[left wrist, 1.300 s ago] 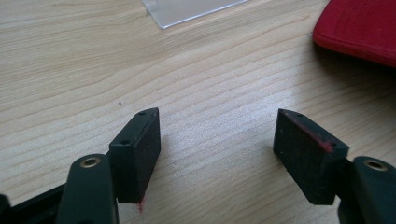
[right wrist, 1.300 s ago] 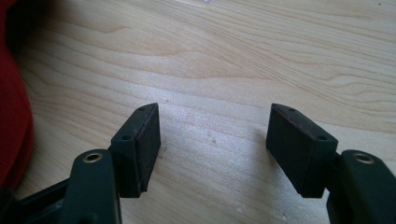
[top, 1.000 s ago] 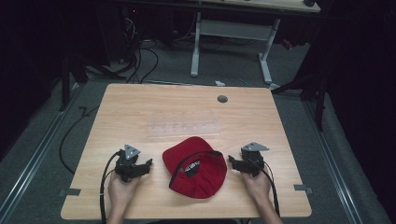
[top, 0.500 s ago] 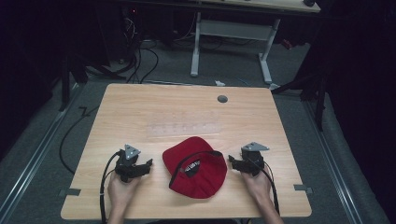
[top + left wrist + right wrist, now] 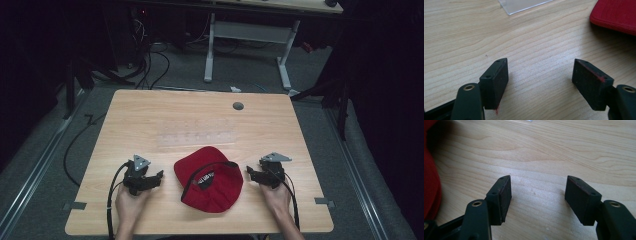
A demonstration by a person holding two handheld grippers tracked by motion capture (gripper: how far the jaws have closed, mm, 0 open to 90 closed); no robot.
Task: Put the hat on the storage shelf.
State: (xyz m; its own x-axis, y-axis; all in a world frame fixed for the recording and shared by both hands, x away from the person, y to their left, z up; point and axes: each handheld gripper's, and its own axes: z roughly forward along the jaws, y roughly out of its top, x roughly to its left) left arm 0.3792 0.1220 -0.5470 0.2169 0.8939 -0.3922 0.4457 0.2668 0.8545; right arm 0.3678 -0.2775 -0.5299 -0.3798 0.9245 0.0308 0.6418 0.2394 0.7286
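Observation:
A red cap (image 5: 210, 180) with a black-edged opening and a white-lettered label lies on the wooden table (image 5: 150, 115), near its front edge. My left gripper (image 5: 156, 176) rests on the table just left of the cap, open, with bare wood between its jaws (image 5: 540, 62); the cap's red edge (image 5: 616, 15) lies off to the upper right. My right gripper (image 5: 250, 173) rests just right of the cap and apart from it. Its jaws have just been closing a little but stand open over bare wood (image 5: 539, 180), with the cap (image 5: 430, 180) at the left.
A clear plastic strip (image 5: 197, 137) lies flat on the table behind the cap, its corner (image 5: 524, 5) also in the left gripper view. A grey round grommet (image 5: 238, 106) sits near the far edge. Tape marks (image 5: 74, 205) flag the front corners. Beyond the table are desk legs and cables.

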